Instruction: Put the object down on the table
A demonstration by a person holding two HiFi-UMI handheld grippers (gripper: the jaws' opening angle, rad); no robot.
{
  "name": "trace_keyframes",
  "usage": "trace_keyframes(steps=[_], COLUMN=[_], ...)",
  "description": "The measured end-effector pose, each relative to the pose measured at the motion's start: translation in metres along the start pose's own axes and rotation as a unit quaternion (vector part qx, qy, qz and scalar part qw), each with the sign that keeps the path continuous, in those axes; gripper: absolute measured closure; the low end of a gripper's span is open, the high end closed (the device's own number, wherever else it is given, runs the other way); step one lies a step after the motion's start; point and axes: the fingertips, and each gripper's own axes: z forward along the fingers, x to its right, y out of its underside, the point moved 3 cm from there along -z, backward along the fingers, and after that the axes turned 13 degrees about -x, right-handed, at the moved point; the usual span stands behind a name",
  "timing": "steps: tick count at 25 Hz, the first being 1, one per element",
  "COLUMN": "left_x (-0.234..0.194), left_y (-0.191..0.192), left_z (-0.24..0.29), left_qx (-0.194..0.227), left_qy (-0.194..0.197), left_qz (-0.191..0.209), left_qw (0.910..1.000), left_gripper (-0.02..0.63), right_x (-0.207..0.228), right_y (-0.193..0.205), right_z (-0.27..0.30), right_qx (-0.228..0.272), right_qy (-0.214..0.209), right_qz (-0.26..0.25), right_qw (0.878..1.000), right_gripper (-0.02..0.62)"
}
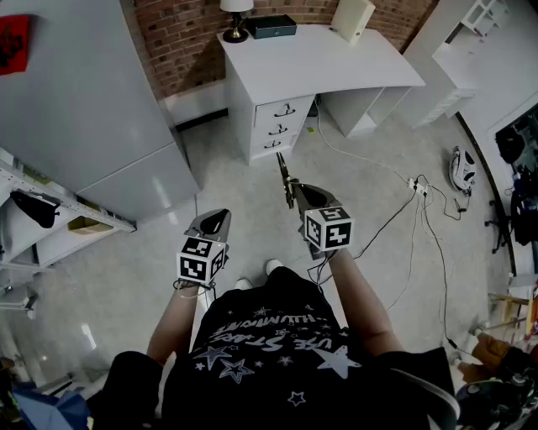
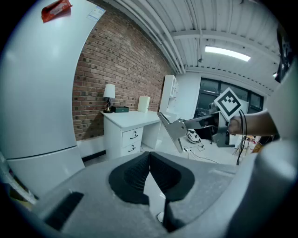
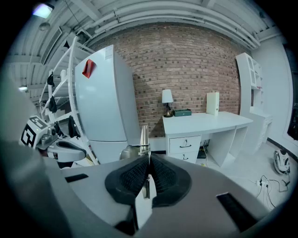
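The right gripper (image 1: 296, 191) was clamped shut on a thin metal tool (image 1: 285, 172), its pads pressed against the flat shaft with the tool's end sticking out past the jaw tips. In the right gripper view the tool (image 3: 144, 135) appeared edge-on, rising between the closed jaws of that gripper (image 3: 149, 169). From the left gripper view the same tool (image 2: 171, 130) showed a broad grey blade, held up in the air well apart from the white desk (image 2: 130, 118). The left gripper (image 2: 149, 157) had its 2 jaws pressed together with nothing between them, and it hung beside the right one at about waist height (image 1: 214, 221). The desk (image 1: 336, 63) stood ahead against the brick wall (image 3: 186, 60), carrying a lamp (image 1: 236, 17) and a dark box (image 1: 273, 27). A white fridge (image 1: 76, 101) stood to the left, and cables (image 1: 412, 210) trailed over the floor on the right
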Motion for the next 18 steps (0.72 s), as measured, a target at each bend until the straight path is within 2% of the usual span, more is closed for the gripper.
trace_keyframes(steps=[7,13,18], left_x=[0.000,-0.007,-0.017], left_y=[0.004,0.025,0.029], left_z=[-0.005,-0.008,-0.004], left_qx=[-0.002,-0.012,-0.018], left_qy=[0.002,0.004,0.003], left_qz=[0.010,-0.012,-0.013], left_qw=[0.9999,0.9998,0.9997], left_gripper=[0.586,0.586,0.586], right_x=[-0.009,-0.017,-0.010], right_y=[0.003,0.011,0.011], right_z=[-0.002,0.000,0.001], right_qx=[-0.002,-0.011,-0.009], right_qy=[-0.001,0.000,0.007], right_qz=[0.002,0.002,0.015], right_qw=[1.000,1.000,1.000], right_gripper=[0.583,0.583,0.583])
